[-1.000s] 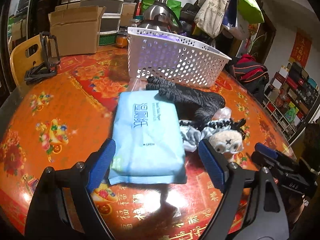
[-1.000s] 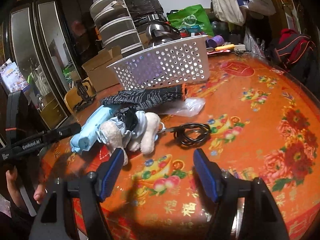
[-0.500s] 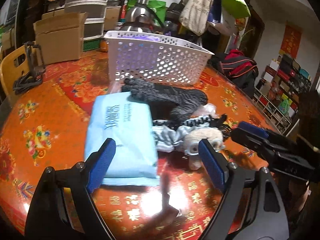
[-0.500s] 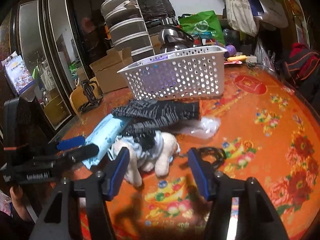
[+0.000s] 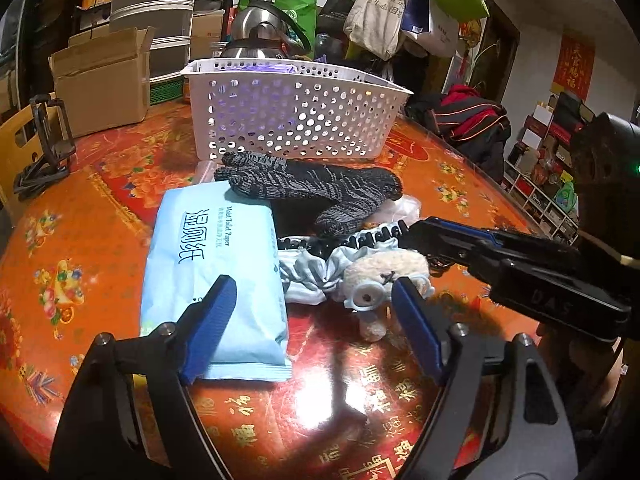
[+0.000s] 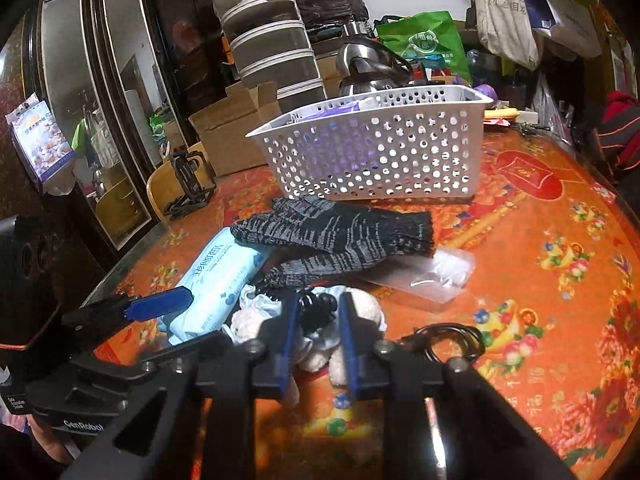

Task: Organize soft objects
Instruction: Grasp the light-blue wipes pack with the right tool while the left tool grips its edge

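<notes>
A small plush doll (image 5: 376, 280) with black hair and pale blue cloth lies on the red table, also in the right wrist view (image 6: 320, 320). My right gripper (image 6: 316, 320) is closed around its black hair; it shows from the side in the left wrist view (image 5: 416, 232). My left gripper (image 5: 312, 320) is open, low over the table, between a blue wet-wipe pack (image 5: 216, 264) and the doll. Grey-black knit gloves (image 5: 312, 192) lie behind. A white perforated basket (image 5: 292, 116) stands further back with something purple inside.
A clear plastic bag (image 6: 436, 272) and a black coiled cable (image 6: 452, 340) lie right of the doll. A cardboard box (image 5: 104, 80), a steel kettle (image 5: 260, 28), stacked containers and hanging bags crowd the far side. A black clamp stand (image 5: 44, 152) sits at left.
My right gripper moved forward to the doll and narrowed from wide open to closed on its hair. My left gripper shifted right and closer to the doll, staying open.
</notes>
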{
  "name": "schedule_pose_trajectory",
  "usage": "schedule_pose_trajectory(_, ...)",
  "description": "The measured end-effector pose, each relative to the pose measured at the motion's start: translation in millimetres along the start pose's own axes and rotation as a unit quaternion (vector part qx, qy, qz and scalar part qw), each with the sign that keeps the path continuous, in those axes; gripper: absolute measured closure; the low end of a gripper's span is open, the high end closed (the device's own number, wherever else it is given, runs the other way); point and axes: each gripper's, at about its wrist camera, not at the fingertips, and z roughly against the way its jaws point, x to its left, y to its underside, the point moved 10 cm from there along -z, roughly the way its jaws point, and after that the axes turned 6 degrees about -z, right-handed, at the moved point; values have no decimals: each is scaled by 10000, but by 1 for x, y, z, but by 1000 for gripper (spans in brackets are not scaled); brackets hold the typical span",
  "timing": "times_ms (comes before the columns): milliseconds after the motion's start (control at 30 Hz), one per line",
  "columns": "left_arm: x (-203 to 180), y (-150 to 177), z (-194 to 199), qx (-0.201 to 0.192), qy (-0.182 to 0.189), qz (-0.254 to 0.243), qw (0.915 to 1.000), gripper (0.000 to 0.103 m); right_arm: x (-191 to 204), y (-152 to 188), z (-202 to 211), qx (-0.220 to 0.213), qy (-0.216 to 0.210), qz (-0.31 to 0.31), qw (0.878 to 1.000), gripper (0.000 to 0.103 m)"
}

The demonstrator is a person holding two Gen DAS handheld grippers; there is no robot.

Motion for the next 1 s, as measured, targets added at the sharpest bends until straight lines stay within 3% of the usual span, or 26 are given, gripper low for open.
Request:
schedule_pose_trajectory(400,3,3,-6,43,56,-34,10000,34,-4,-1,5,-28,49,56,10000,88)
schedule_pose_trajectory(733,24,2,-1,19,-120,92,9999,34,-8,-5,10,-132,232,46,9996,87)
schedule_pose_trajectory(867,47,2,13,-51,-212,170,9996,34,16,-12,27,-508,184,39,9985,78)
schedule_pose_trajectory(1000,78,12,27,-10,-375,233,9990,34,55,-1,29,-560,-116,101,9983,78)
